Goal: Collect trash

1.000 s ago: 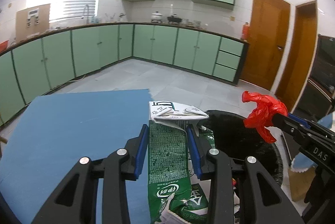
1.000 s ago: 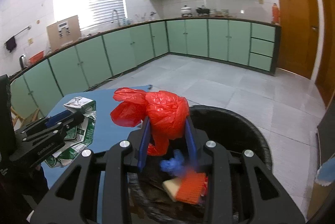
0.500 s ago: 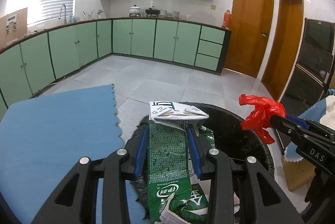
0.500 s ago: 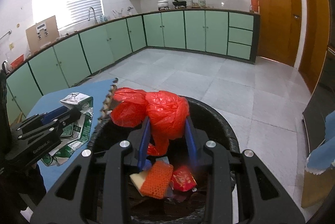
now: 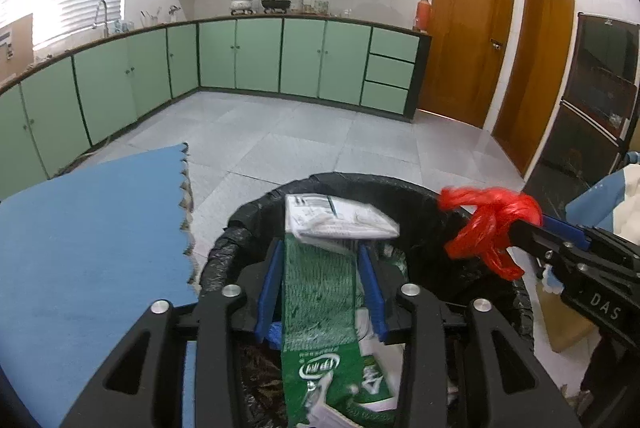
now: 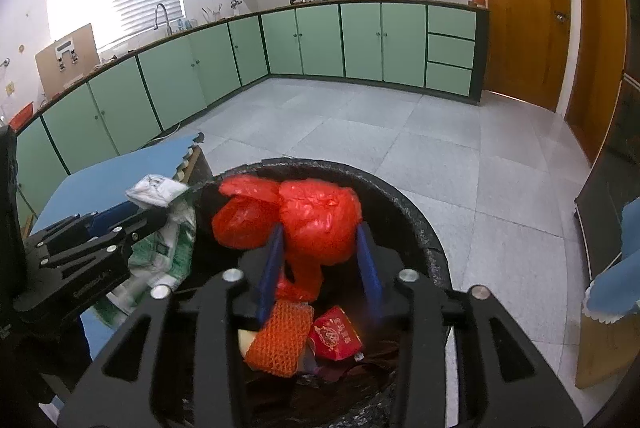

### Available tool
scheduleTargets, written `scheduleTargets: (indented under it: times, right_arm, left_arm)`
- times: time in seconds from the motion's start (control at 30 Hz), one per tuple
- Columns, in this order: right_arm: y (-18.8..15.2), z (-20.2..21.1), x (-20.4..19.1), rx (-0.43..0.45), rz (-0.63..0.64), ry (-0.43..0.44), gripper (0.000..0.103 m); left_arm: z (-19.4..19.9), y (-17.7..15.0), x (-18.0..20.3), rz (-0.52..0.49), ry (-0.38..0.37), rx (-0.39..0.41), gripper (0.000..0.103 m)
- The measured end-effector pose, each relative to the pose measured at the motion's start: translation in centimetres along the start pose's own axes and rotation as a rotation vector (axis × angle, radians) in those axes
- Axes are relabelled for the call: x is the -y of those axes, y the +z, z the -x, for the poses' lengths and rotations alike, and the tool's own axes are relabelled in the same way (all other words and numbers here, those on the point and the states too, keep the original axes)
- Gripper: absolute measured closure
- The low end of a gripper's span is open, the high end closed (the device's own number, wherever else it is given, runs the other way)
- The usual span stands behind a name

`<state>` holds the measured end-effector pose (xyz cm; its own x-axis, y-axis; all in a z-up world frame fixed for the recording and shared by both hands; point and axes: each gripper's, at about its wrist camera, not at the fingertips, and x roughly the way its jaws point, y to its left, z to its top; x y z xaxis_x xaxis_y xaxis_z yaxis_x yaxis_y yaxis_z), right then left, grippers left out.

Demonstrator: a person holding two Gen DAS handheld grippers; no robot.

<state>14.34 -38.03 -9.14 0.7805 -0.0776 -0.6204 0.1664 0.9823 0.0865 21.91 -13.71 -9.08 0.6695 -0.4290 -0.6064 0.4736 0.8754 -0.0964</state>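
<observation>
The black-lined bin gapes open beneath both grippers, its mouth clear apart from trash low inside (an orange net, a red packet). The blue table crowds its left rim. Beyond, grey floor lies free up to the green cabinets.

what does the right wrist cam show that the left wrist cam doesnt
Only the right wrist view: trash already down in the bin, an orange mesh piece and a red packet; also a cardboard box on the counter.

Only the left wrist view: the green logo face of the milk carton.

Both: the black-lined trash bin, the red plastic bag between the right gripper's opening jaws, and the carton between the left gripper's opening jaws.
</observation>
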Motion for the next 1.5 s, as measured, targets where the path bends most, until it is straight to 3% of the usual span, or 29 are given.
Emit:
scheduleTargets:
  times: [0.07,0.17,0.27,0.3,0.73,1.17,1.5]
  right_arm:
    - [0.0,-0.1,-0.1,0.000,0.000,-0.007,0.050]
    - [-0.1,0.0,0.1,0.003,-0.008,-0.014,0.045]
    - [-0.2,0.4,-0.1,0.016,-0.011,-0.040,0.021]
    - [-0.2,0.7,-0.1,0.025,-0.011,-0.049,0.017]
    - [0.3,3.8,-1.4,0.083,-0.002,-0.024,0.014]
    - [1.2,9.0,-5.2,0.102,0.015,0.060,0.006]
    - [1.7,13.1,-8.0,0.119,0.053,0.123,0.005]
  left_arm:
    - [-0.1,0.2,-0.2,0.008,-0.009,-0.002,0.052]
    - [0.2,0.2,-0.3,0.019,-0.013,-0.001,0.050]
    - [0.7,0.4,-0.7,0.024,-0.014,0.011,0.042]
    - [0.9,0.5,-0.8,0.024,-0.013,0.015,0.040]
    - [5.1,0.7,-2.0,0.042,0.011,0.056,0.035]
    - [12.1,0.0,-4.5,0.074,0.096,0.113,0.015]
    - [17.0,-1.2,-5.1,0.063,0.146,0.151,0.009]
